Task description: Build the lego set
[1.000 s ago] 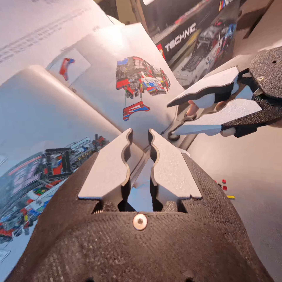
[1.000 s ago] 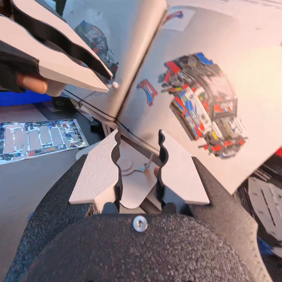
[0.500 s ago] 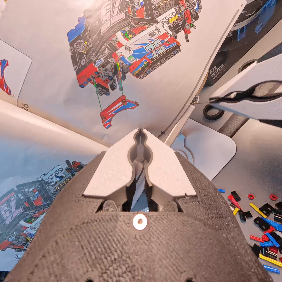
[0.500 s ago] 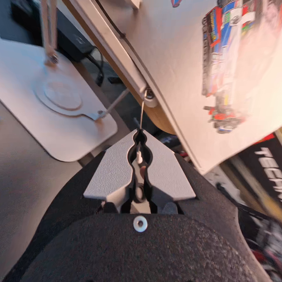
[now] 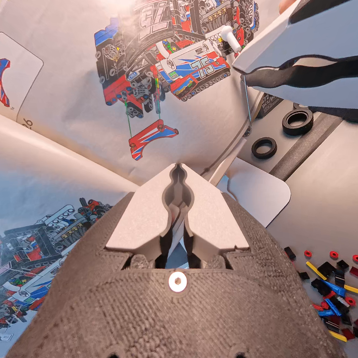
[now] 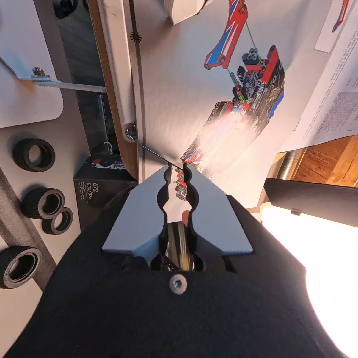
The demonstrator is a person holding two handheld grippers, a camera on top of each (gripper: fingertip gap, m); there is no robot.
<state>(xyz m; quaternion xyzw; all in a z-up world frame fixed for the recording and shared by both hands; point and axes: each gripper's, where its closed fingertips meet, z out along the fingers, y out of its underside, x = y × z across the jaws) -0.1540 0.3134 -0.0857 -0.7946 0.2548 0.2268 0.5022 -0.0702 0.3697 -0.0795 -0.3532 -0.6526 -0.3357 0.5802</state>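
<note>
Left wrist view: left hand-held gripper (image 5: pixel 178 165) pinches instruction booklet's (image 5: pixel 174 126) lower page edge.

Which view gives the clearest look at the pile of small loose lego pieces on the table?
The left wrist view: the loose lego pieces, red, blue, black and yellow, lie on the table at the lower right, beside the left gripper. The right wrist view shows none of them, only black tyres at its left.
</note>
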